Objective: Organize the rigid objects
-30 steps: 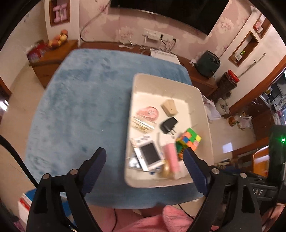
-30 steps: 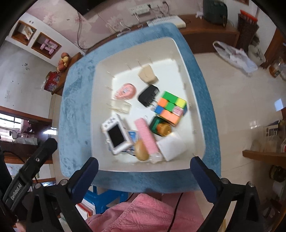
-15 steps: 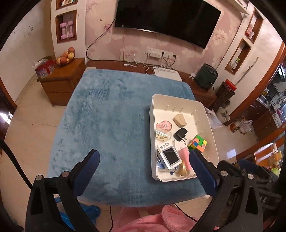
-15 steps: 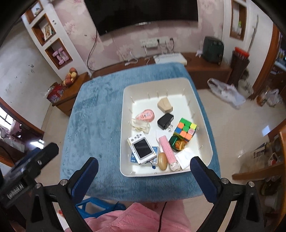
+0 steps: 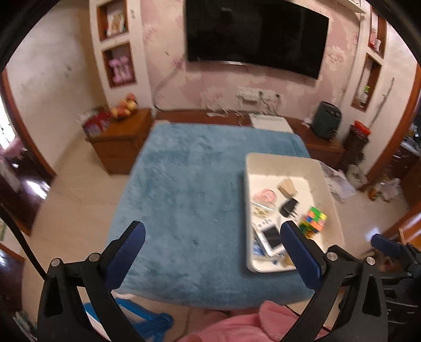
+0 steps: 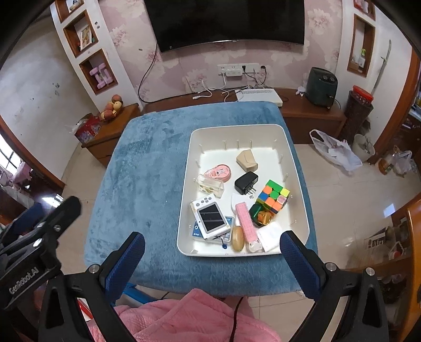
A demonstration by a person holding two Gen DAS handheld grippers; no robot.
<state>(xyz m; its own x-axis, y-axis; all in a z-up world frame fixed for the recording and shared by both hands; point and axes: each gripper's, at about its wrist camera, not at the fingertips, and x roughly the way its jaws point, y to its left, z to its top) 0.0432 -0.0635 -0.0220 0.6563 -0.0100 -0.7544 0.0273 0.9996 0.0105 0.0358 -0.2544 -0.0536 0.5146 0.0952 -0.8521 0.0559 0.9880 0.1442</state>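
I hold both tongs, left [image 5: 210, 246] and right [image 6: 211, 250], spread and empty above the desk [image 6: 147, 179], since every item sits gathered in the white tray [image 6: 297, 168].

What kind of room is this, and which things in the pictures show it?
Most likely a living room in a home. A large TV hangs on flowered wallpaper, a low wooden cabinet runs beneath it, and a bowl of fruit sits on a side cabinet. Wall niches hold small household items.

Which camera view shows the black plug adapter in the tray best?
The right wrist view: the black plug adapter is sharp there, prongs visible, unobstructed in the white tray. In the left wrist view it is smaller and motion-blurred.
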